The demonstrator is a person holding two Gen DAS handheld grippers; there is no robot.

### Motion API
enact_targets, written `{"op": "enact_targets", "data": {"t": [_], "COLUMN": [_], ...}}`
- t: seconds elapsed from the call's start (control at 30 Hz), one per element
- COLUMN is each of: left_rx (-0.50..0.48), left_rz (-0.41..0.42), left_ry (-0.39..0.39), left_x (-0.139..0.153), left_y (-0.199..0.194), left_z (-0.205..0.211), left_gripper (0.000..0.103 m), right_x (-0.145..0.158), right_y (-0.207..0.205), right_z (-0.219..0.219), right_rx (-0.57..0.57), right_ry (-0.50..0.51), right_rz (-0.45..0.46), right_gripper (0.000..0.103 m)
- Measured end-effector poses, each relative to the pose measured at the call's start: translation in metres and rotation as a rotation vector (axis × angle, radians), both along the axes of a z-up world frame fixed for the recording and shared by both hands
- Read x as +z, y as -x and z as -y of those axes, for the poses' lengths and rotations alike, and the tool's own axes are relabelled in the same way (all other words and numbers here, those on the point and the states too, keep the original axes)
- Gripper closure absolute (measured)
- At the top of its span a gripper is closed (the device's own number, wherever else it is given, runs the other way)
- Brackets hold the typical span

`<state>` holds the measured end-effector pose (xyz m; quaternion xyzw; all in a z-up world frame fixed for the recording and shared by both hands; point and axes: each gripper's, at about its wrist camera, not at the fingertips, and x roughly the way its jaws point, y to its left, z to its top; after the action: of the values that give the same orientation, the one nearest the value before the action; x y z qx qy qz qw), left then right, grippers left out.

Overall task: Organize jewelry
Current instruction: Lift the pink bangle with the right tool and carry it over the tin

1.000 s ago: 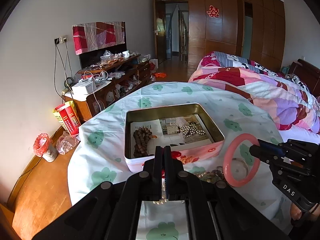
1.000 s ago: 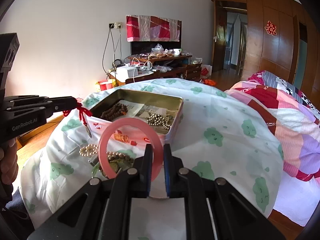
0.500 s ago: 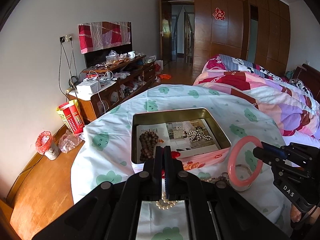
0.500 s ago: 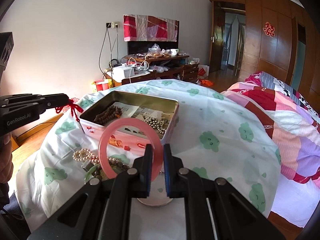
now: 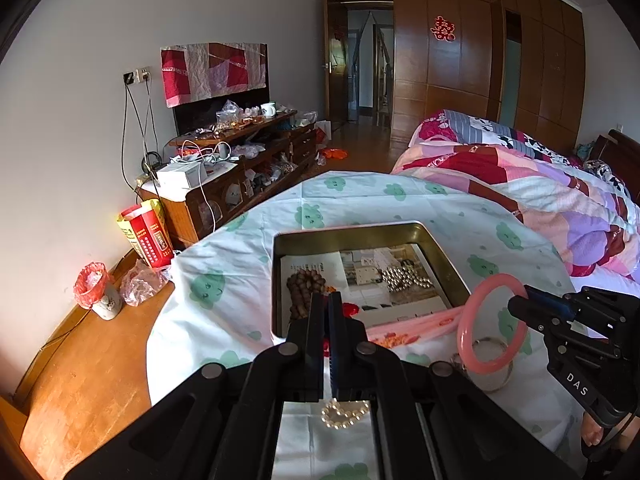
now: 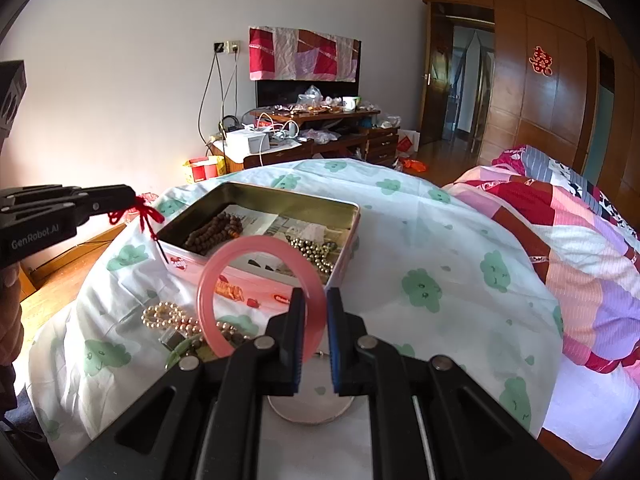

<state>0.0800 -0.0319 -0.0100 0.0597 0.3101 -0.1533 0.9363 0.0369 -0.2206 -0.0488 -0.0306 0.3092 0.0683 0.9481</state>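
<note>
Pink bangle (image 6: pixel 260 300) clamped upright in right claw (image 6: pixel 312 300); left claw (image 6: pixel 134 200) pinching red cord (image 6: pixel 146 214).

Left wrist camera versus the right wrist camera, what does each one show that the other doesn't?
Only the left wrist view shows the red-lined bin on the floor and the right gripper from the side. Only the right wrist view shows the red cord pinched in the left gripper and the green bangle. Both show the tin, the pink bangle and the pearl bracelet.
</note>
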Motion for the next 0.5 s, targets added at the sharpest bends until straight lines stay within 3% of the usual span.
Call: {"op": "enact_targets", "data": {"t": [0.5], "left_rx": [0.044], "left_rz": [0.039], "left_ry": [-0.016], "left_x": [0.016], "left_y": [-0.036], "left_z": [0.000], "left_gripper": [0.103], "right_x": [0.019], "right_y": [-0.034], "right_z": [-0.006], "right_rx": [0.008], "right_ry": [0.037], "right_rz": [0.030], "right_gripper": [0.091]}}
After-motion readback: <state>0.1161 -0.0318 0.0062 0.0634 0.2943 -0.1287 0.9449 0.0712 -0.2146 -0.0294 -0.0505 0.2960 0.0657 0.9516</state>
